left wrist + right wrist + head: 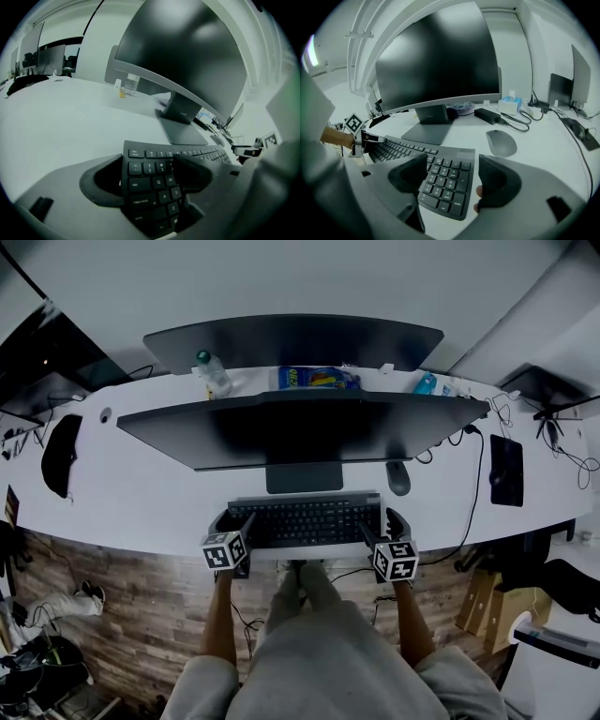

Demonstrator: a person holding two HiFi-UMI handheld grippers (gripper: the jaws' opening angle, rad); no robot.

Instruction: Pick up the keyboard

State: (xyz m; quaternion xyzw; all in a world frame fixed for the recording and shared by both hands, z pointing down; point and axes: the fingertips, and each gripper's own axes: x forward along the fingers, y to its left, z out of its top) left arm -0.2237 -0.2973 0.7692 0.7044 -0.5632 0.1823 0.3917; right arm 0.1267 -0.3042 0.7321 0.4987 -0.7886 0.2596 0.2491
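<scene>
Desk (141, 512) surface, long, white and curved, fills the head view from left to right. On its middle stands a wide dark monitor (300, 427), and a second dark screen (291, 341) stands back to back with it on the far side. The foot (304, 478) of the near monitor rests flat on the desk.

Just nearer than this foot lies the black keyboard (307, 518), flat on the desk and close to the near edge. Both grippers are at it, one at each end.

The left gripper (150, 176) has its jaws wide apart, and the left end of the keyboard stands between them. The outer jaw is right at the left edge of the keyboard and the inner jaw is over the letter keys.

The right gripper (452, 173) also has its jaws wide apart, around the number pad at the right end. Its inner jaw is over the keys, and a strip of white desk shows between the keyboard's right edge and its outer jaw.

A black pad (506, 470) lies far to the right. A grey mouse (501, 143) sits just beyond the right end of the keyboard. Farther away are a black power adapter (487, 115) with its cable and a tissue box (509, 105). A small clear bottle (214, 374) stands beyond the monitor on the left.
</scene>
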